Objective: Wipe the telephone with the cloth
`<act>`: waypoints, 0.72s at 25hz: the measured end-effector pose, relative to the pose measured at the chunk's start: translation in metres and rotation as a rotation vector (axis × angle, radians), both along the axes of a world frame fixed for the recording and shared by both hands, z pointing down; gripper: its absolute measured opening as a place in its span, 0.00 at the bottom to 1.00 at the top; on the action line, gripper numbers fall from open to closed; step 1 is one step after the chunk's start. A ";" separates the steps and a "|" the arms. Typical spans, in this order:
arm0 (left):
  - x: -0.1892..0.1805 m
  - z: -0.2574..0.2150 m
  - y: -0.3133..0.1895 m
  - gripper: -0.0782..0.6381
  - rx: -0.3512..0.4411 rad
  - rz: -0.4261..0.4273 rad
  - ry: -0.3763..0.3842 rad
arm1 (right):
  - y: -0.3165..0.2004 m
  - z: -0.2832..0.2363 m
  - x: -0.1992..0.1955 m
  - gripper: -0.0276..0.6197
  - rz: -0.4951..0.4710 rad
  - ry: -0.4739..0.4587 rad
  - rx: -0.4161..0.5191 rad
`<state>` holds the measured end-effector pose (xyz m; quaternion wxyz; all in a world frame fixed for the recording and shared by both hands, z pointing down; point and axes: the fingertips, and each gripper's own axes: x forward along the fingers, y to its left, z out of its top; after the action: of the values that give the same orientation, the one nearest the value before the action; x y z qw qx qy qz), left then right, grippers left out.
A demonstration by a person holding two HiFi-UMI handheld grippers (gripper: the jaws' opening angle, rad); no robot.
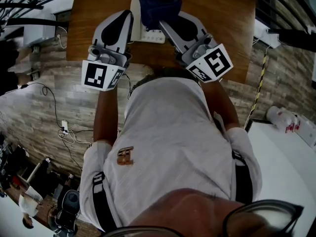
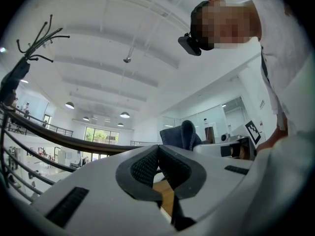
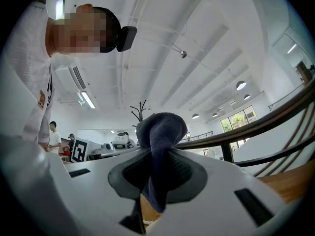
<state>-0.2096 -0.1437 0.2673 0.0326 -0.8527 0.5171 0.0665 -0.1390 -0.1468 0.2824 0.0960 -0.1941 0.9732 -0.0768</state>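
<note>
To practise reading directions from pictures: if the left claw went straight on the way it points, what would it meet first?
Most likely the telephone, whose left edge lies just ahead of the shut left claw; the blue cloth is beyond. Height is unclear, so it might pass above.

The person wears a pale short-sleeved shirt (image 1: 173,132) with a small brown emblem (image 1: 125,155) on the chest. Black straps (image 1: 101,204) with white print run down both sides of it. A black camera (image 2: 189,44) sits at the forehead. The left gripper (image 1: 129,19) and right gripper (image 1: 163,24) have white shells with black oval insets and dark textured pads (image 2: 145,168). Each carries a cube (image 1: 101,75) of black-and-white square markers.
</note>
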 end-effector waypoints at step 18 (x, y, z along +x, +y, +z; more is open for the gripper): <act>-0.001 -0.002 0.006 0.13 0.002 0.007 0.008 | 0.008 0.001 -0.001 0.16 0.004 0.015 -0.003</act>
<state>-0.2106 -0.1379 0.2657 0.0312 -0.8543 0.5140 0.0704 -0.1396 -0.1388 0.2831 0.0887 -0.1970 0.9734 -0.0767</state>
